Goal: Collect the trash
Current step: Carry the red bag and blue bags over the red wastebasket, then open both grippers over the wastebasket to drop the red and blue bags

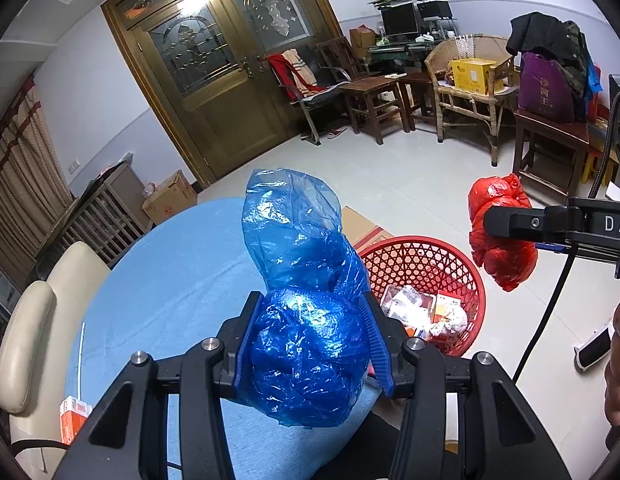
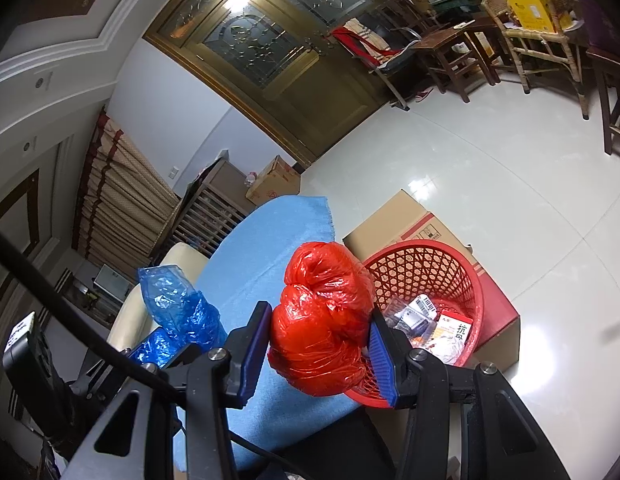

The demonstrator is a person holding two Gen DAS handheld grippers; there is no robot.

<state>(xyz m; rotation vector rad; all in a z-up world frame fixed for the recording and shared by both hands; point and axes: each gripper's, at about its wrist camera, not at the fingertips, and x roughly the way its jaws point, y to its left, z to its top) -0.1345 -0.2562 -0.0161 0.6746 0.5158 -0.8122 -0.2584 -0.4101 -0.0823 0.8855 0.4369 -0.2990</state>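
Observation:
My left gripper (image 1: pixel 310 344) is shut on a crumpled blue plastic bag (image 1: pixel 306 344), whose loose top (image 1: pixel 294 216) sticks up above the jaws. It hangs over the blue tablecloth (image 1: pixel 170 280). My right gripper (image 2: pixel 318 344) is shut on a bunched red plastic bag (image 2: pixel 322 320); in the left wrist view that red bag (image 1: pixel 500 232) hangs at the right, above the floor. A red lattice trash basket (image 1: pixel 422 260) (image 2: pixel 430 264) stands on the floor beside the table, below and between both bags. It holds several cartons and wrappers (image 2: pixel 438 324).
A cardboard box (image 2: pixel 410 216) stands behind the basket. A cream chair (image 1: pixel 34 320) sits at the table's left, with an orange carton (image 1: pixel 72 416) near it. Wooden chairs (image 1: pixel 374 96), a rattan seat (image 1: pixel 470 80) and double doors (image 1: pixel 214 60) line the far side across pale floor.

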